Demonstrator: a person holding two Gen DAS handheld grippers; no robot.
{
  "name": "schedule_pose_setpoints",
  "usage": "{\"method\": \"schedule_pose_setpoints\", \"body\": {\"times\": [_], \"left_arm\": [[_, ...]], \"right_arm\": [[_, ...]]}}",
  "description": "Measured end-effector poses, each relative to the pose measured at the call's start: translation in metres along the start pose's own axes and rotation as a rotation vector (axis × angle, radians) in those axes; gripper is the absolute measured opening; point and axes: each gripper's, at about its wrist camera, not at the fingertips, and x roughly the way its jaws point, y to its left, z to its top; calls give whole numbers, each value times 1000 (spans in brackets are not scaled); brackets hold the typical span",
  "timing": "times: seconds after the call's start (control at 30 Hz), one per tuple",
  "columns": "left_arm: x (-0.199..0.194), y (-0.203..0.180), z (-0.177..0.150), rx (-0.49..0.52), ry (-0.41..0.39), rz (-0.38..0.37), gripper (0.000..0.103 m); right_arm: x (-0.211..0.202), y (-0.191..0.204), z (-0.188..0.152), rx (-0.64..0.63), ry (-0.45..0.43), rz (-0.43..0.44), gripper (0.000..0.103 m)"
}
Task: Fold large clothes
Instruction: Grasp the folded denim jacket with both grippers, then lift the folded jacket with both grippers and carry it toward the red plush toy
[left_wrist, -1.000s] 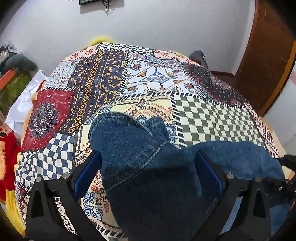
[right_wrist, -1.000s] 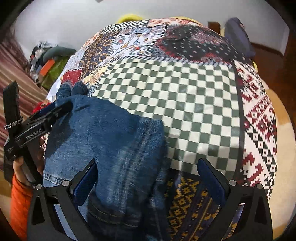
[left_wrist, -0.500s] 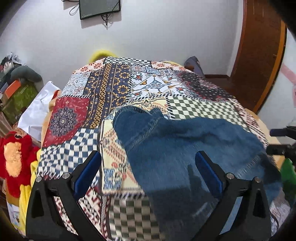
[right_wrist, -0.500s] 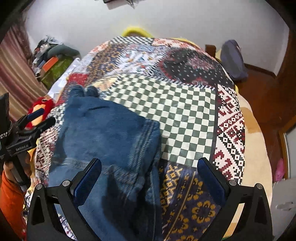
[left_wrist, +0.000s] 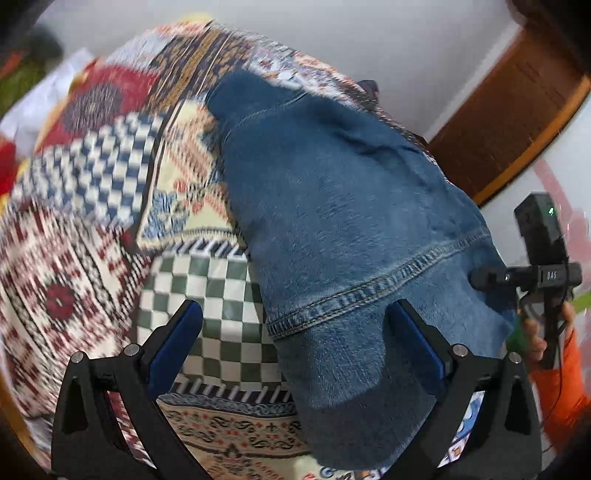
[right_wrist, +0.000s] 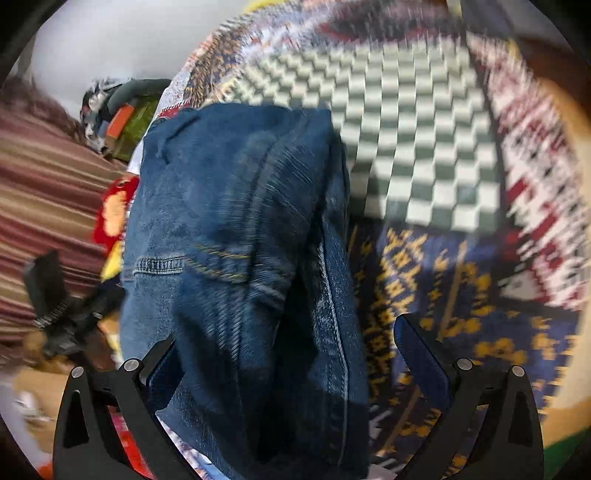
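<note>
A pair of dark blue jeans (left_wrist: 340, 206) lies folded lengthwise on a patchwork bedspread (left_wrist: 74, 266). In the left wrist view, my left gripper (left_wrist: 295, 332) is open, its jaws wide apart over the near end of the jeans, holding nothing. In the right wrist view, the jeans (right_wrist: 236, 236) run up the middle and my right gripper (right_wrist: 284, 350) is open around their near end. The other gripper shows at the frame edge in each view: the right (left_wrist: 539, 273) and the left (right_wrist: 55, 317). Both views are motion-blurred.
The bedspread (right_wrist: 424, 155) covers the bed. A wooden door (left_wrist: 517, 110) stands at the right, a white wall behind. A red and yellow soft toy (right_wrist: 114, 210) and piled items (right_wrist: 122, 110) lie to the left of the bed.
Both grippers have swung down and in toward the near end of the jeans. The views have tilted and blurred. The jeans now fill more of each view.
</note>
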Motion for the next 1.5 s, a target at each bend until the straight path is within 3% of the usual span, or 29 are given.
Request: {"method": "schedule_pose_setpoints", "body": {"times": [0.13,0.33,0.47,0.63,0.7,0.77,0.87,1.07,1.3,1.5], "left_arm": [[20,13,7,-116,53,-134,102],[54,11,15,-207,120,-280,102],[65,1,19,-199,135,-279,103],[63,-2,14,-237,140,-308,103],[59,-1,12,-245,130,-320,101],[51,6,10,-239,121,-314,94],[39,8,4,-249,118,-317,85],[0,-4,0,-145,85,-297,71],[-69,-27,-1,-47,-20,-264,68],[-140,-11,-1,-20,-126,-271,67]], "right_arm": [[15,-7,9,-18,49,67,103],[33,7,29,-76,56,76,103],[43,21,40,-101,44,74,103],[43,18,41,-41,17,104,102],[42,21,40,-41,22,135,90],[39,20,37,-30,38,169,75],[34,21,30,-3,44,187,62],[12,50,14,-39,20,142,48],[-26,101,-3,-105,-30,115,40],[-60,150,-16,-160,-91,134,39]]}}
